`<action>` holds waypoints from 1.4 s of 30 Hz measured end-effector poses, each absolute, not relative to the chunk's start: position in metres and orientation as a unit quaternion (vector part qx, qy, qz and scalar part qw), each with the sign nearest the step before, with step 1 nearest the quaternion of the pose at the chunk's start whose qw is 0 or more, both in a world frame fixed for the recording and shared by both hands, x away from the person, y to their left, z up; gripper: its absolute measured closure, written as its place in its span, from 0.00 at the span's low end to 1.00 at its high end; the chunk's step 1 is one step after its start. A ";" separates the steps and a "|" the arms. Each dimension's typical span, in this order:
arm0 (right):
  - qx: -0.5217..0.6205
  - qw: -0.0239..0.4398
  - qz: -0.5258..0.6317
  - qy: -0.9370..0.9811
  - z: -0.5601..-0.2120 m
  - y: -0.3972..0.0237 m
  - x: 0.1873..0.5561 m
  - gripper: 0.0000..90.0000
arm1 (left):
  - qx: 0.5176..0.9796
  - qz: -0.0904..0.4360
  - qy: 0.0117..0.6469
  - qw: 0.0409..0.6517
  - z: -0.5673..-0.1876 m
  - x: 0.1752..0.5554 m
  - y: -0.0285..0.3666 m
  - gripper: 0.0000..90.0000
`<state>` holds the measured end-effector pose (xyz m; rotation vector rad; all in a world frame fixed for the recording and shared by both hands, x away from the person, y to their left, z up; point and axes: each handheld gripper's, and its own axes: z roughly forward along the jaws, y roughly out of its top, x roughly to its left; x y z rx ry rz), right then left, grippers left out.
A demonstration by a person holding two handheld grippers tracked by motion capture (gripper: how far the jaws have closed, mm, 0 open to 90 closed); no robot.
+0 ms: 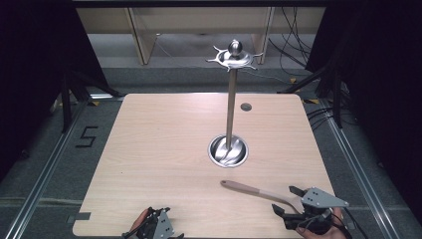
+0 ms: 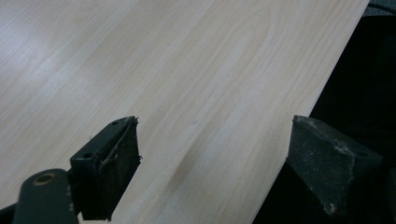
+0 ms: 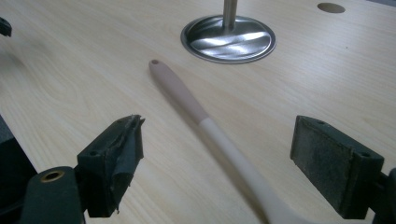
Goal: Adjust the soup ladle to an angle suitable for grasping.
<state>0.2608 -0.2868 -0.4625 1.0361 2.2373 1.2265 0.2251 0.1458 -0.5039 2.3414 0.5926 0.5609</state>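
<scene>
A: Where's the wooden spoon (image 1: 259, 192)?
B: Flat on the worktop (image 1: 164, 149), handle toward the metal stand (image 1: 228, 149), between the wide-open right tongs (image 1: 286, 200), untouched.
A: Left tongs (image 1: 160, 219)?
B: Gaping too, empty, at the near edge.

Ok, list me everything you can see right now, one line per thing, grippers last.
Table: one, light wood, centre.
Utensil stand: one, silver pole with hook crown and round base, mid-table.
Wooden utensil: one, brown grip and pale shaft, lying flat near the front right, its head end between the right jaws.
Table hole: one, grey, far right of the stand.
Left hand-held gripper: one, black, front left edge, open.
Right hand-held gripper: one, black, front right, open, pads clear of the shaft.
</scene>
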 end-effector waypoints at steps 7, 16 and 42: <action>0.343 0.192 0.389 0.833 -0.457 -0.277 0.272 0.26 | 0.893 0.217 0.223 0.324 -0.503 0.226 0.146 0.18; 0.321 0.194 0.344 0.861 -0.450 -0.259 0.287 0.32 | 0.892 0.208 0.225 0.333 -0.503 0.225 0.146 0.18; 0.227 0.142 0.201 0.942 -0.456 -0.218 0.333 0.65 | 0.893 0.211 0.222 0.328 -0.502 0.225 0.146 0.18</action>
